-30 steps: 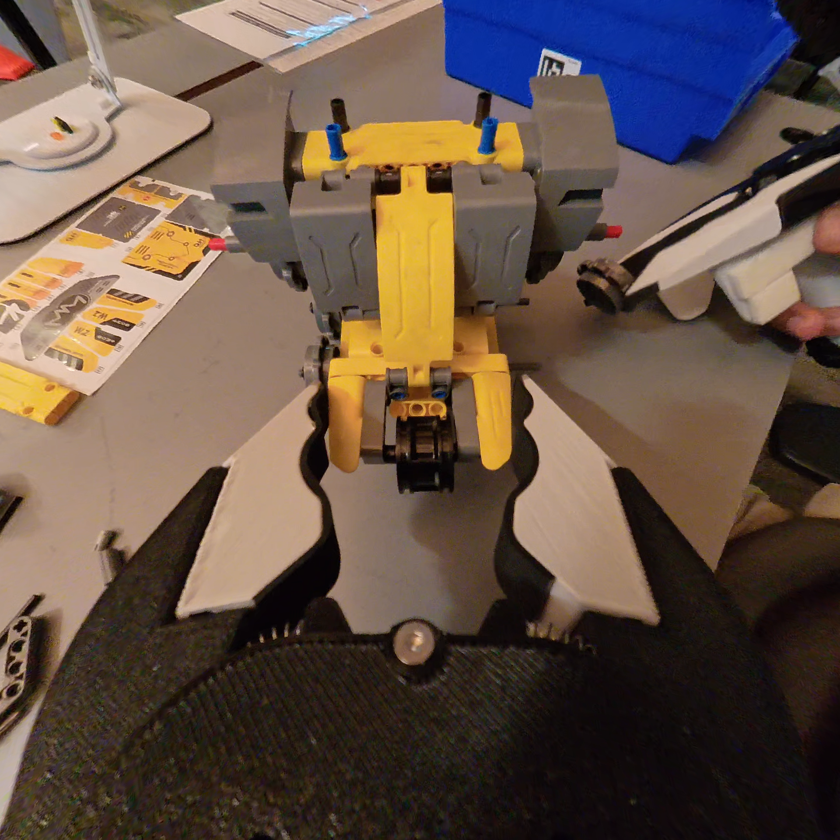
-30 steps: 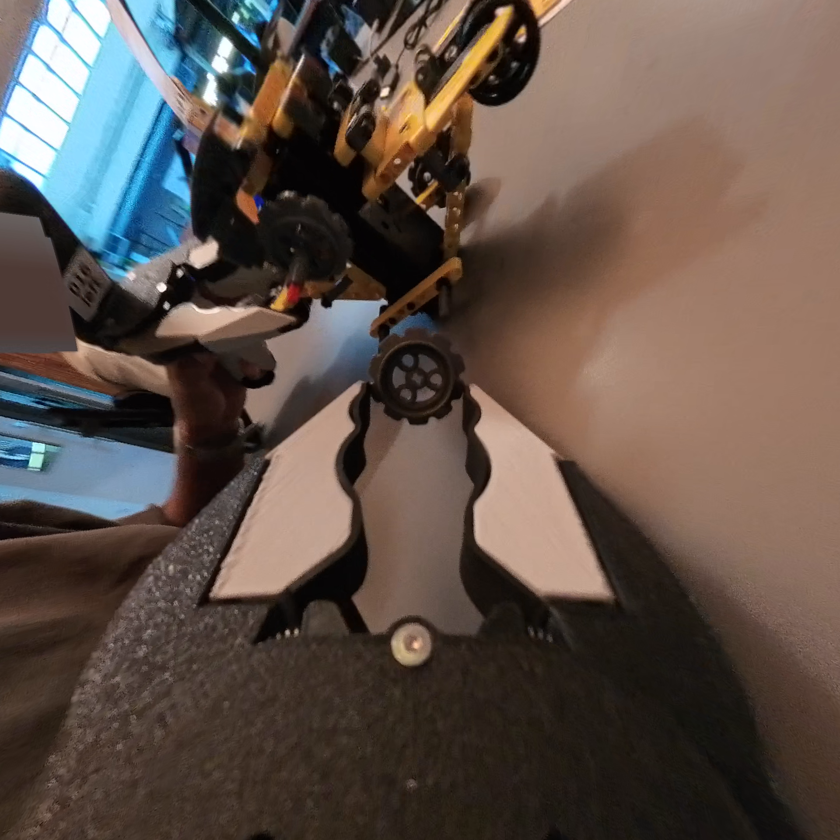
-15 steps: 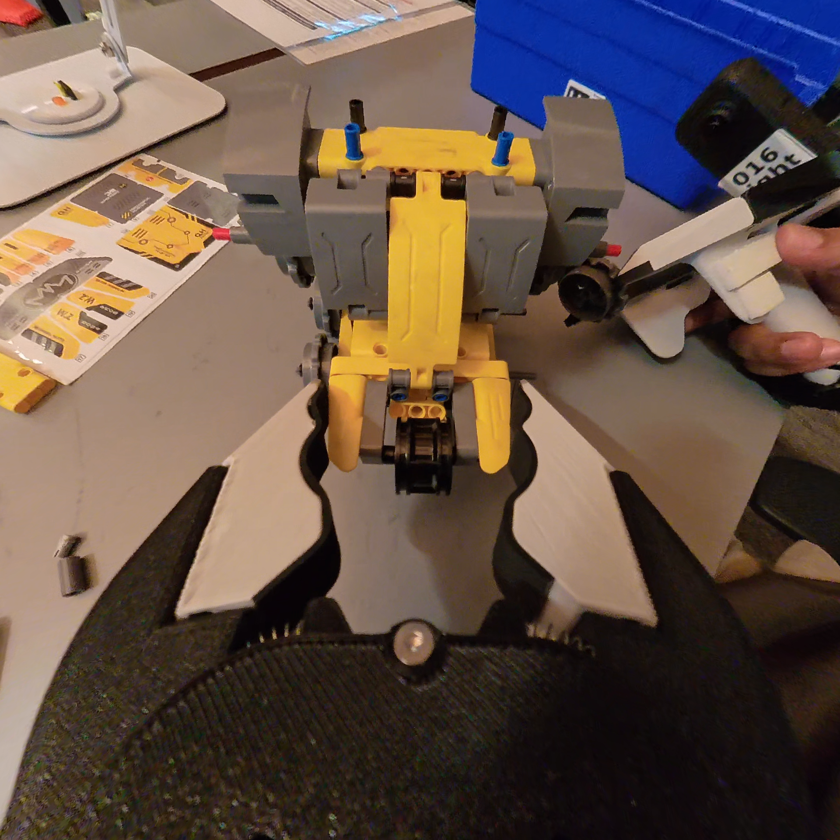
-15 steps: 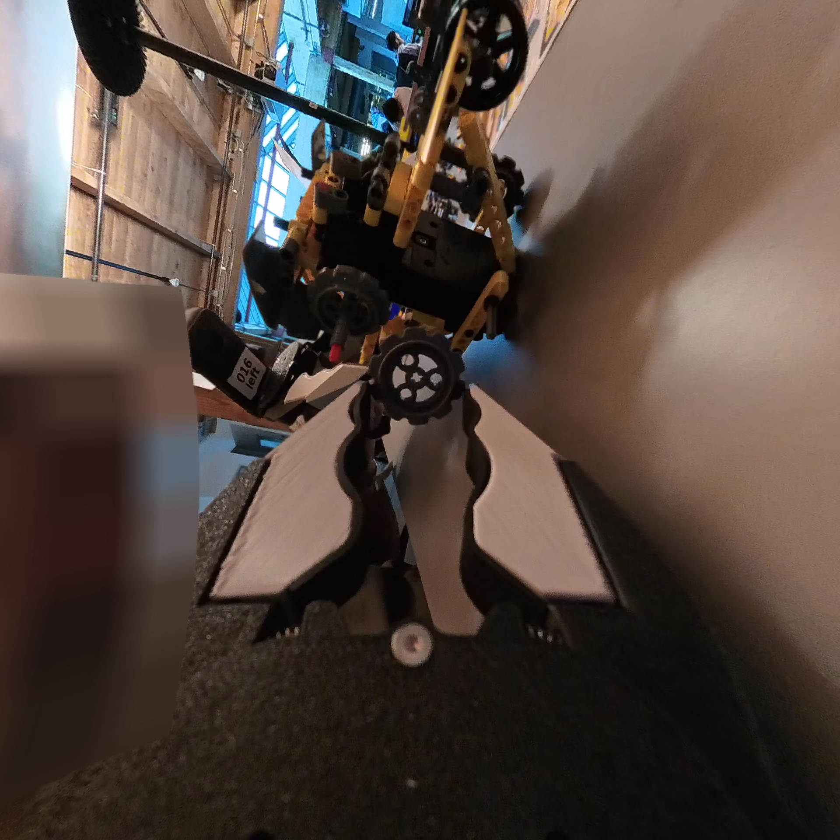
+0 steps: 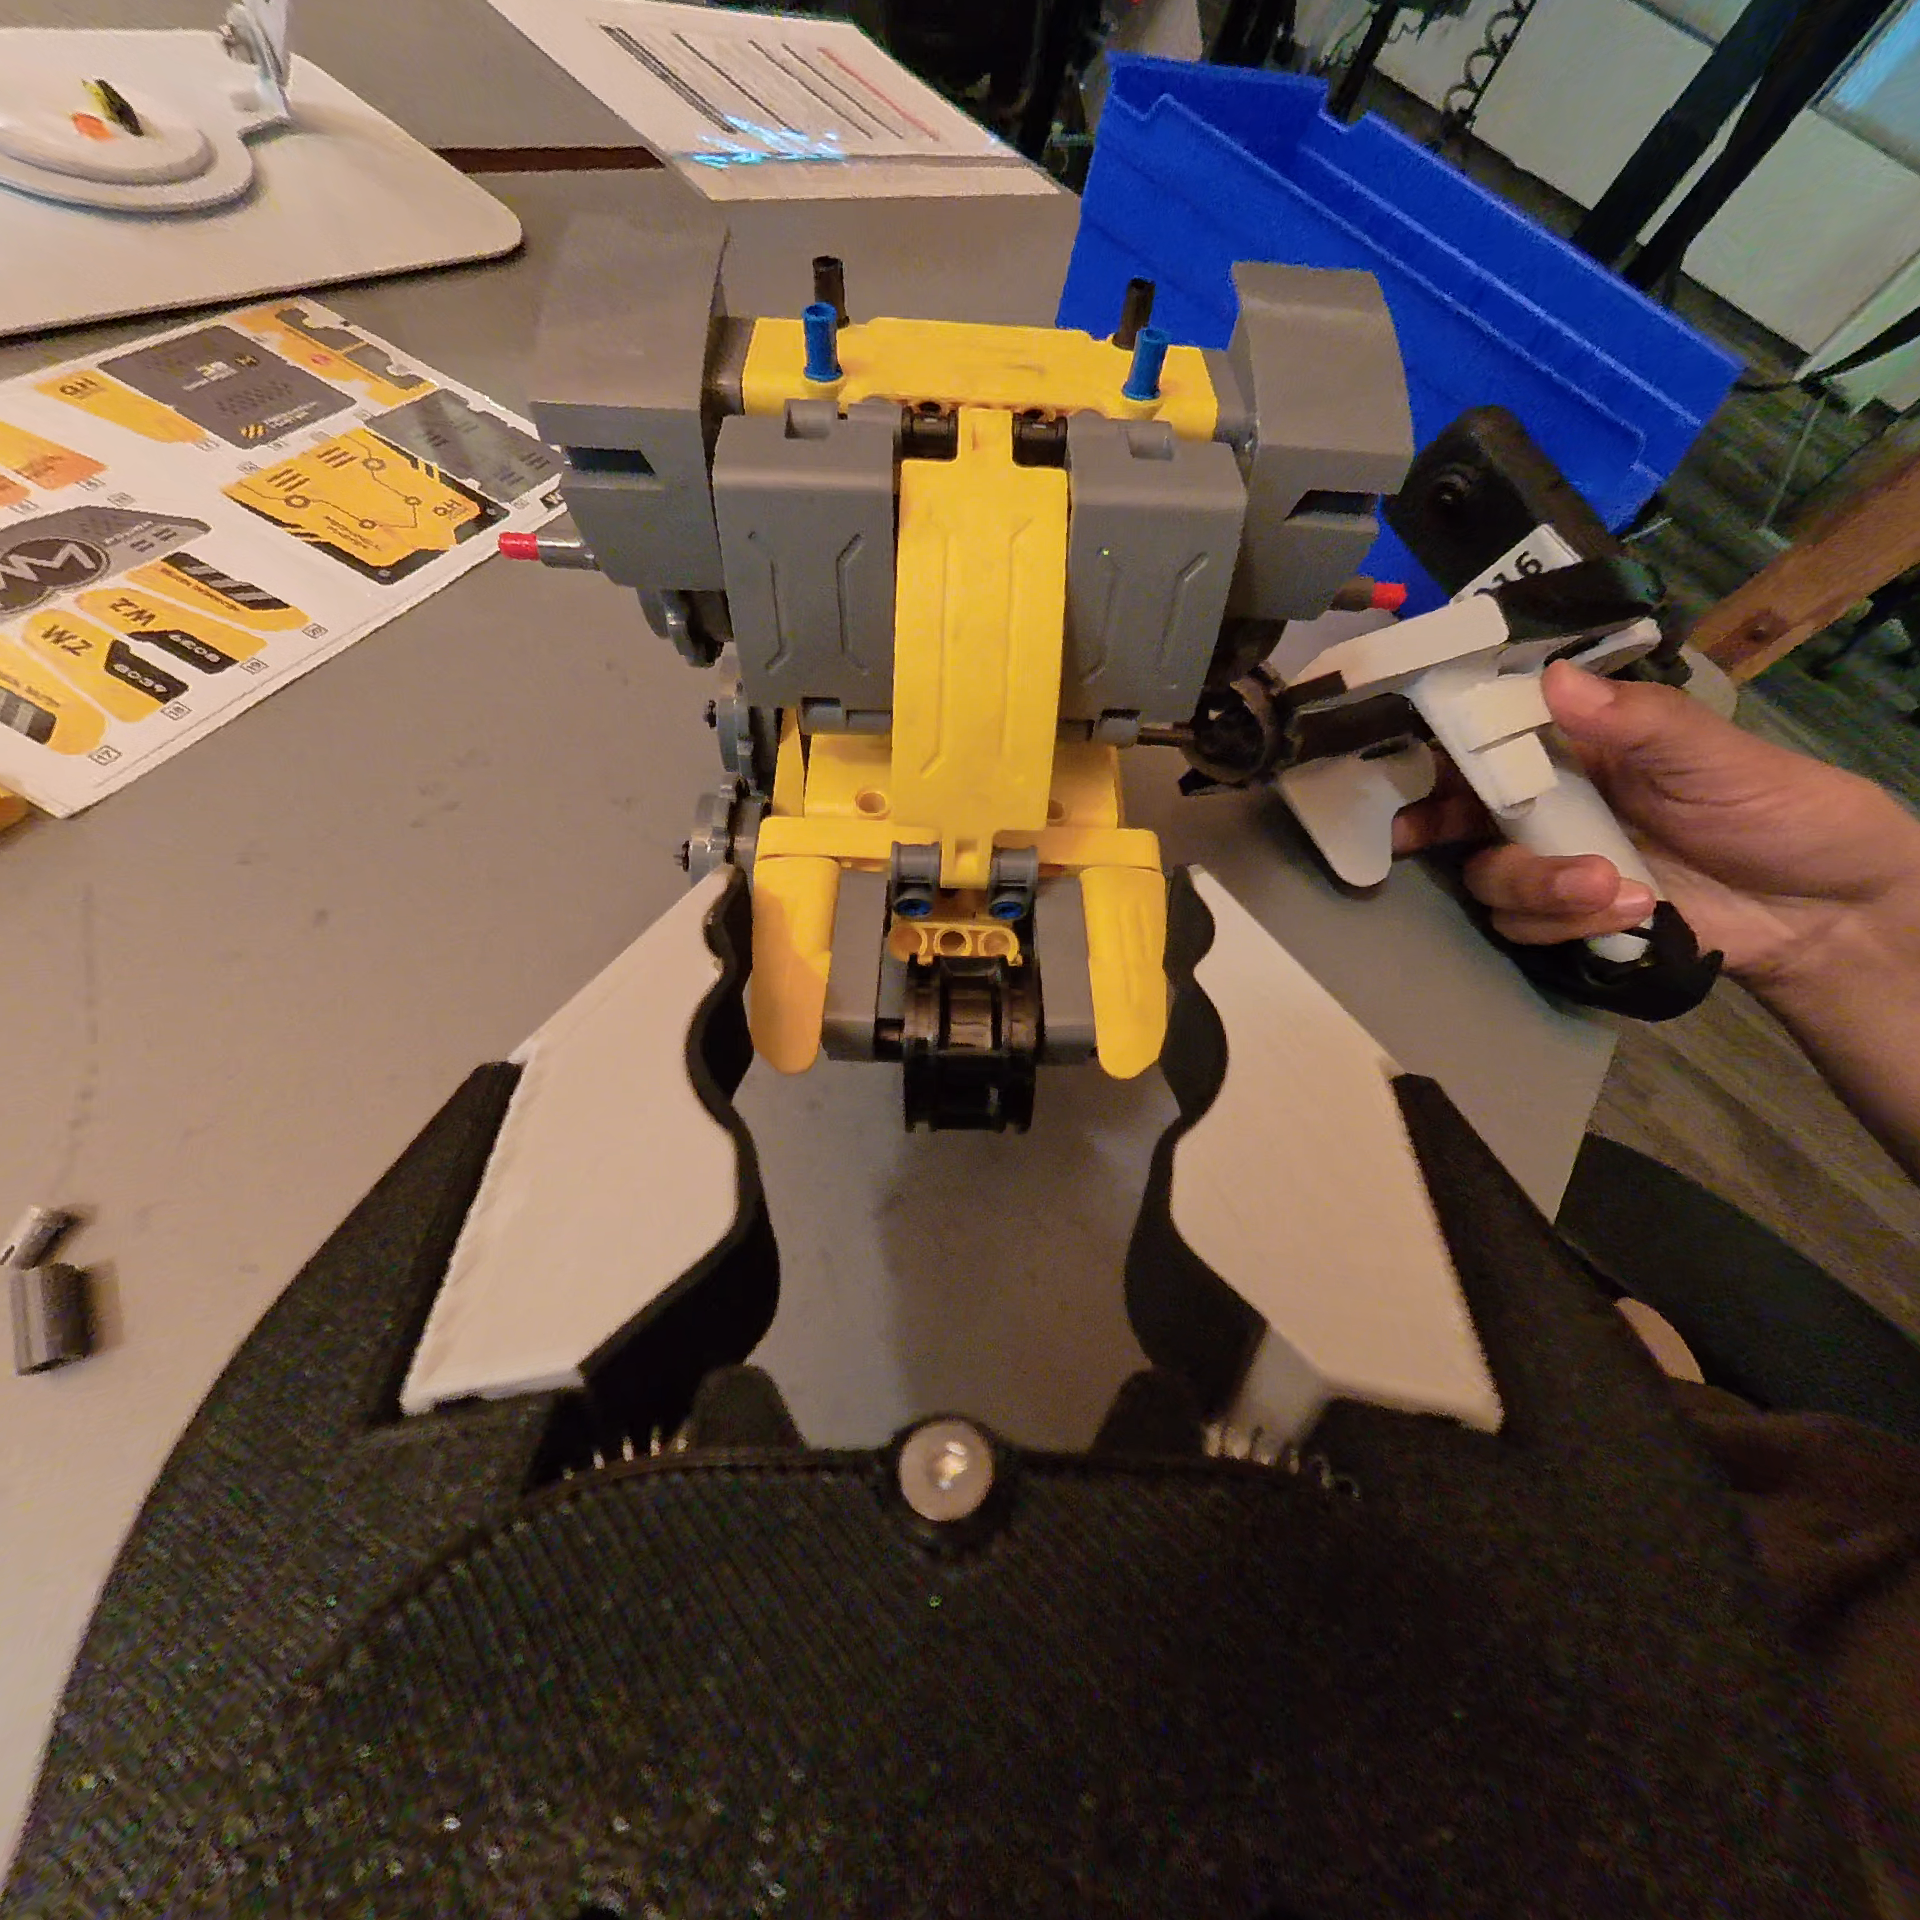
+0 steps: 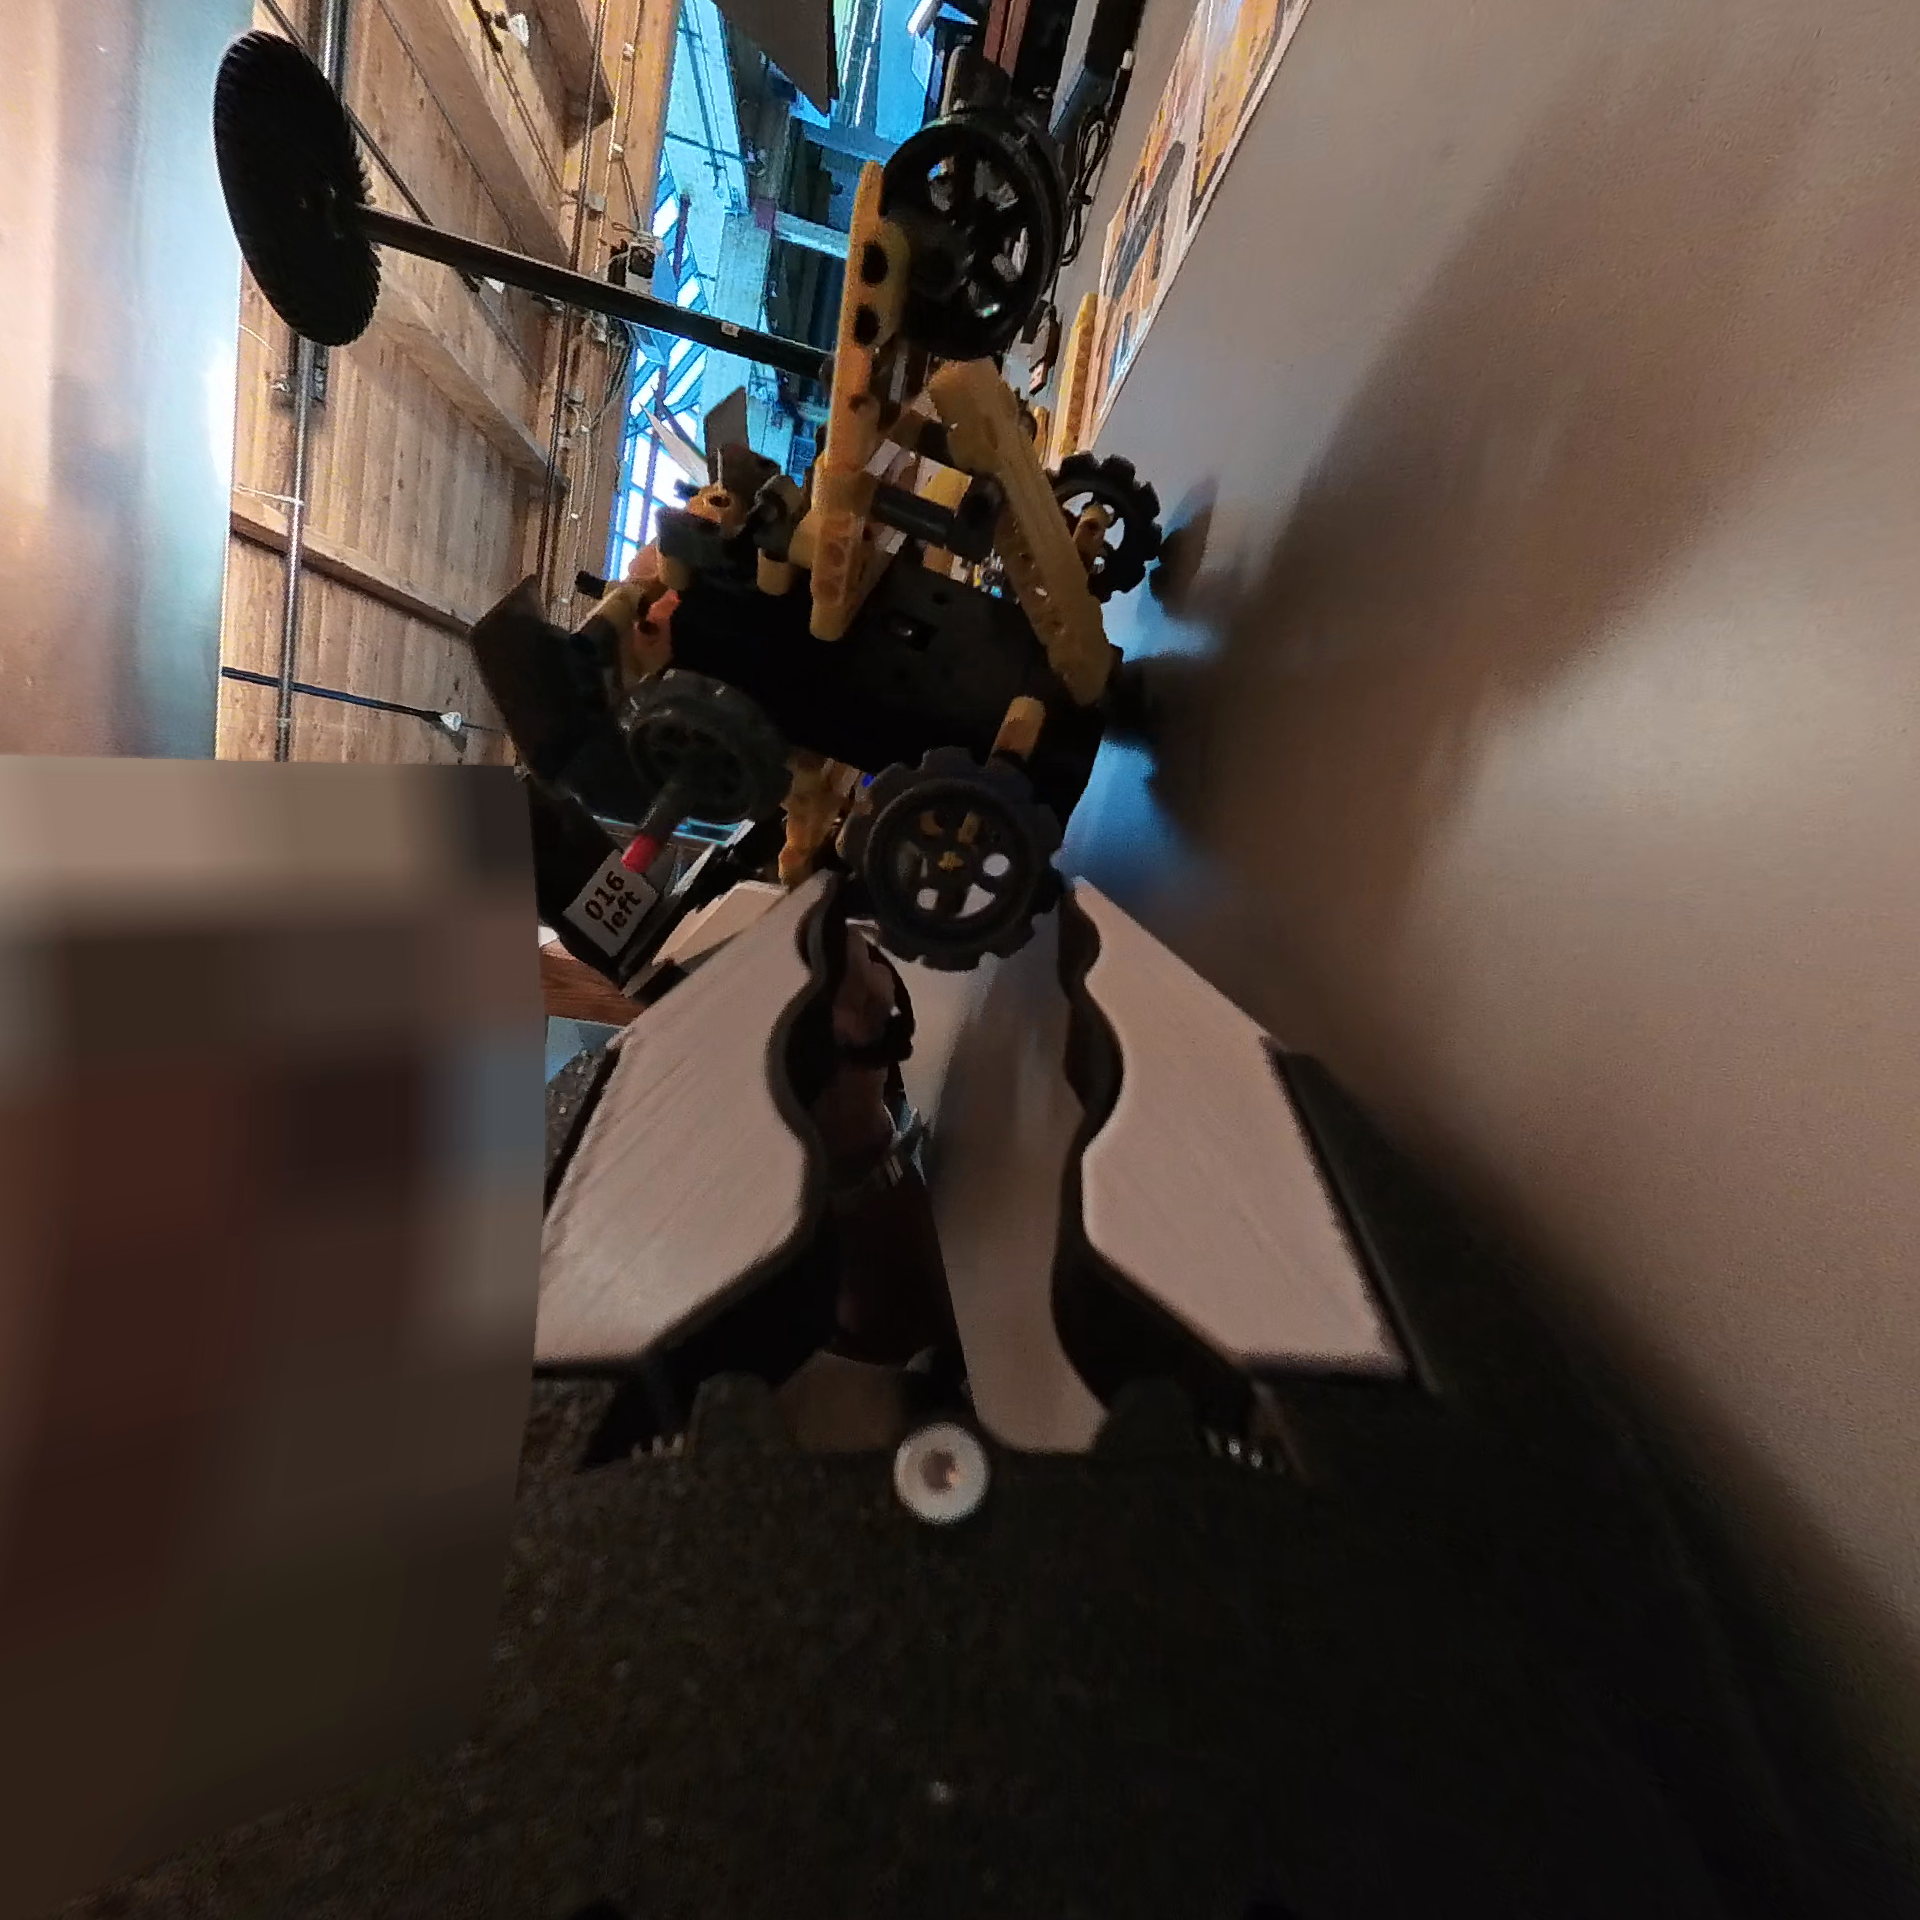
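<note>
My left gripper (image 5: 956, 904) is shut on the narrow yellow front of a yellow and grey brick-built vehicle model (image 5: 977, 582) and holds it on the grey table (image 5: 312, 935). My right gripper (image 6: 951, 904) is shut on a small black toothed wheel (image 6: 951, 857). In the left wrist view the right gripper (image 5: 1288, 717) presses that wheel (image 5: 1231, 732) against the model's right side, just below a red-tipped pin (image 5: 1387, 595). The right wrist view shows the model's underside (image 6: 883, 644), with other black wheels on it.
A blue bin (image 5: 1403, 270) stands behind the model at right. A sticker sheet (image 5: 208, 520), a white pad with a stand base (image 5: 208, 187) and a printed paper (image 5: 758, 94) lie at left and back. Small grey parts (image 5: 47, 1320) lie at front left. The table edge (image 5: 1590, 1091) runs at right.
My right gripper has brought the black wheel in from the right, from apart to against the model's right side. My left gripper has kept its hold on the model.
</note>
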Action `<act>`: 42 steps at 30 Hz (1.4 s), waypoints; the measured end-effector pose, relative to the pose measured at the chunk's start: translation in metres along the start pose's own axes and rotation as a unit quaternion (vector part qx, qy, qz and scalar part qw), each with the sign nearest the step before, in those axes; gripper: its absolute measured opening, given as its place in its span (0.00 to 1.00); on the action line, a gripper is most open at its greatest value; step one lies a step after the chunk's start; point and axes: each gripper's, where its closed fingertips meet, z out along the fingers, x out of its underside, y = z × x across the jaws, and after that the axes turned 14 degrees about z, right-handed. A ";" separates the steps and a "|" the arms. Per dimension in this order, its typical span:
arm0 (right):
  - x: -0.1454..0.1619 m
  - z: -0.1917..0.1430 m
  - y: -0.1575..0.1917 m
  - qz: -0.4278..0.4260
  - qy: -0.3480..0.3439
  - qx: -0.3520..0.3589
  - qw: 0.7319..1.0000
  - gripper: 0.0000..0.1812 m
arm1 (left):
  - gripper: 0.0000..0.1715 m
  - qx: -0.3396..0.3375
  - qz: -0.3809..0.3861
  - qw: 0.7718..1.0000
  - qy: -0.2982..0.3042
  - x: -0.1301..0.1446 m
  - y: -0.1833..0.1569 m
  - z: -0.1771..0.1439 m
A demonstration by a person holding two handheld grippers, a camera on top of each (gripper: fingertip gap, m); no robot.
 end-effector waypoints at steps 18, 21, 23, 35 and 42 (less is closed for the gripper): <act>-0.002 0.010 -0.003 0.014 -0.035 0.010 0.999 0.24 | 0.46 -0.011 -0.010 1.000 -0.007 -0.002 0.001 0.001; 0.000 0.011 -0.005 0.014 -0.039 0.020 0.999 0.24 | 0.46 -0.019 0.001 1.000 -0.003 -0.001 0.000 0.002; 0.002 0.014 -0.007 0.013 -0.033 0.030 0.999 0.25 | 0.46 -0.024 0.010 1.000 0.001 0.000 -0.002 0.004; 0.001 0.008 -0.011 -0.047 -0.026 0.070 0.996 0.22 | 0.46 -0.007 -0.012 1.000 -0.019 -0.002 0.003 0.000; -0.011 -0.008 -0.008 -0.287 -0.061 0.228 0.928 0.22 | 0.46 0.017 -0.046 0.998 -0.042 -0.005 0.010 -0.005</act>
